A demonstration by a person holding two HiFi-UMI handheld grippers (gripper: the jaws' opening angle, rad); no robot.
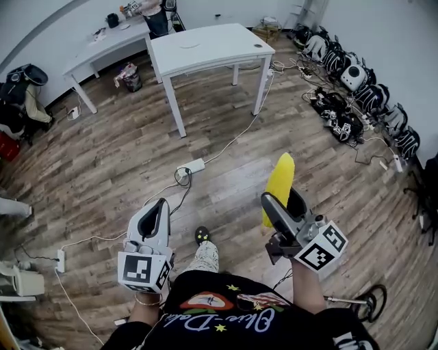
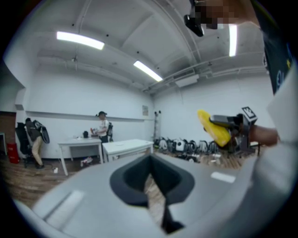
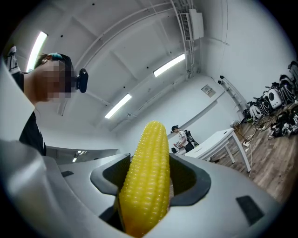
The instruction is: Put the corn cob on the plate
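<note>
A yellow corn cob (image 1: 280,183) sticks up and forward out of my right gripper (image 1: 282,205), whose jaws are shut on its lower half. In the right gripper view the corn cob (image 3: 146,186) fills the gap between the dark pads of the right gripper (image 3: 149,182). Held low at the left, my left gripper (image 1: 157,208) is shut and holds nothing. In its own view the left gripper (image 2: 151,179) shows only a thin slit, and the corn cob (image 2: 213,128) appears off to the right. A pale plate (image 1: 189,45) lies on the far white table (image 1: 226,51).
I stand on a wooden floor (image 1: 102,171) with cables and a power strip (image 1: 191,166) ahead. A second white table (image 1: 102,44) stands at the back left with a person (image 1: 156,15) behind it. Bags and gear (image 1: 349,96) line the right wall.
</note>
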